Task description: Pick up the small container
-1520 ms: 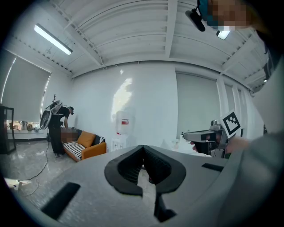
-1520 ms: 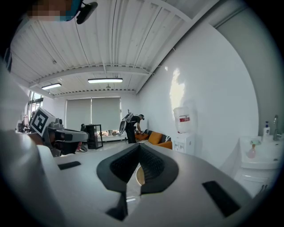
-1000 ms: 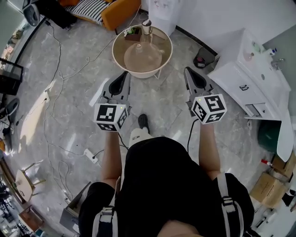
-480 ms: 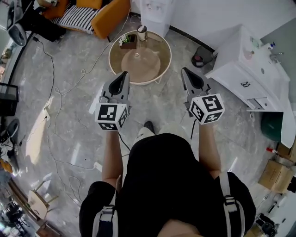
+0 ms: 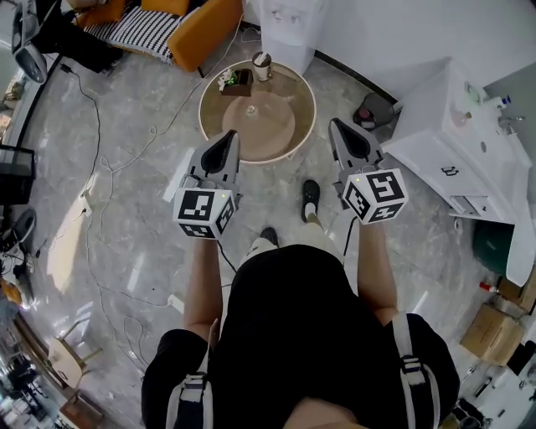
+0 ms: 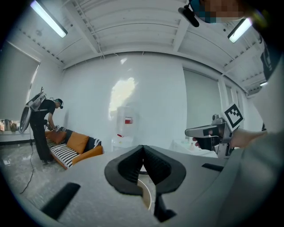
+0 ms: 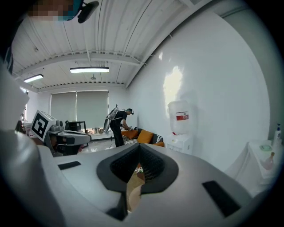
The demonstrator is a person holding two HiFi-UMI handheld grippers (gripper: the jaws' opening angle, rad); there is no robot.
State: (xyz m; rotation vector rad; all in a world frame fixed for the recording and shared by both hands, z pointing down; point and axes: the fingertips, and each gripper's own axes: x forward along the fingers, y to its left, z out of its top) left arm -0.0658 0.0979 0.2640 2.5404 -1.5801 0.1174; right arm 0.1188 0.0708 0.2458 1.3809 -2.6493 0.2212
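We hold left tool (image 5: 228,139) and right tool (image 5: 339,129) pressed together, empty. Small container (image 5: 262,65) sits at the round counter's (image 5: 298,95) far edge. Counter is nearer now, and our shoe (image 5: 311,194) has stepped forward.

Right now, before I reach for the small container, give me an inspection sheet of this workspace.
Surface: round tan table with a white rim, ahead of both grippers.
Job's things: small pale container with a dark top, upright at the table's far edge, untouched.
Clutter: dark planter box with greenery beside it; small clear item mid-table, unidentifiable.
Grippers: left gripper and right gripper both empty, fingers together.
Cables: thin cables trailing across the grey marble floor, left side.
Surroundings: orange sofa, white water dispenser, white cabinet.
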